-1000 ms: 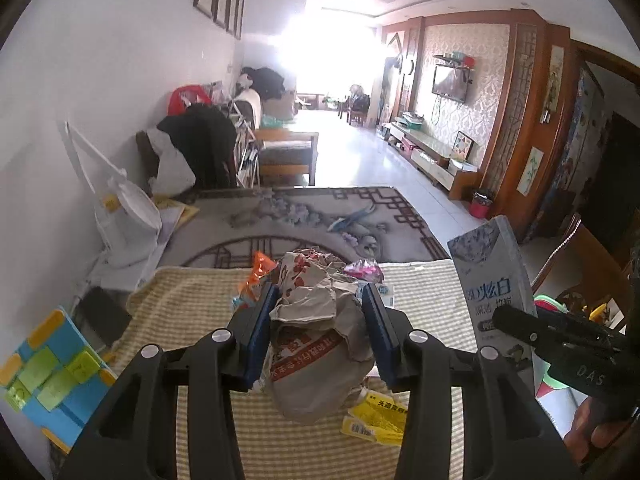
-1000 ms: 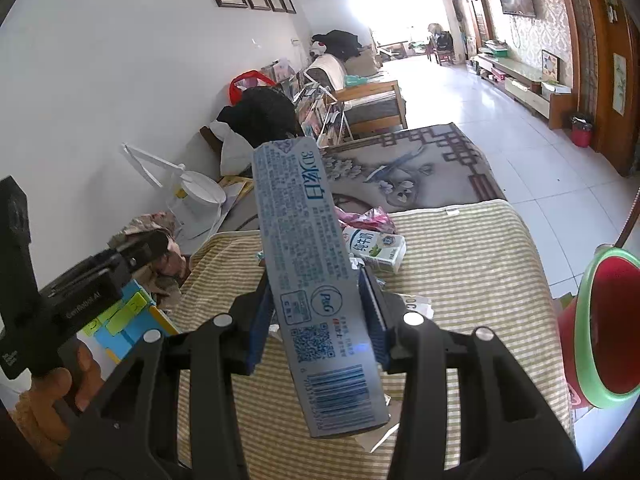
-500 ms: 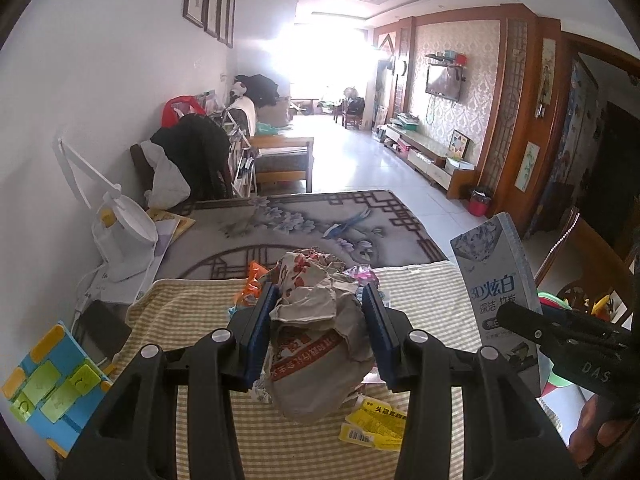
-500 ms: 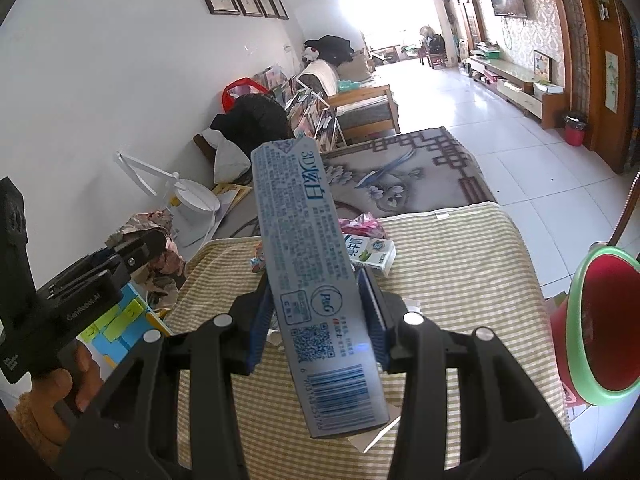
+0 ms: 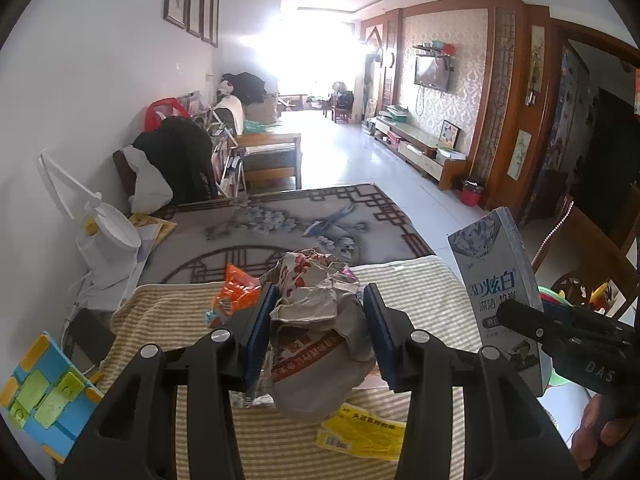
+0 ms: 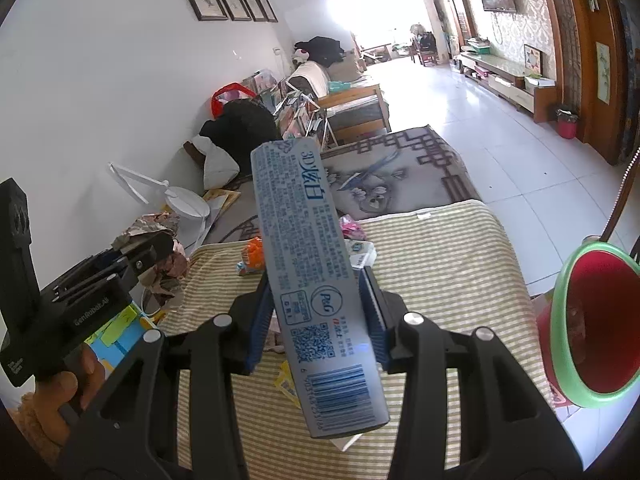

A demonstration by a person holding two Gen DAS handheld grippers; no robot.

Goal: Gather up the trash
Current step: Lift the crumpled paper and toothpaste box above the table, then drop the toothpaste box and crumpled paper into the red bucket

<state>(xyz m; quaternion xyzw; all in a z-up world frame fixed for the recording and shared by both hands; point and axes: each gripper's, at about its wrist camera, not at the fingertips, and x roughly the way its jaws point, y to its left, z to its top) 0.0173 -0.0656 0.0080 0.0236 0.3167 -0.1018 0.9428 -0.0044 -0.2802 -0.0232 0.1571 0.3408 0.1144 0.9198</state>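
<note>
- The left gripper [image 5: 318, 328] is clamped on a crumpled paper bag [image 5: 316, 332], which fills the gap between both blue pads and hangs above the striped tablecloth [image 5: 420, 292].
- The right gripper [image 6: 316, 312] pinches a long toothpaste box [image 6: 310, 264] near its barcode end; the box sticks up and away past the fingertips (tilted a little leftward).
- On the cloth lie an orange wrapper [image 5: 236, 294] and a yellow slip [image 5: 360, 434].
- A red bin with a green rim [image 6: 592, 320] stands beside the table's right edge.

Striped table [image 5: 420, 292]; wrappers: orange [image 5: 236, 292], yellow [image 5: 360, 436].
</note>
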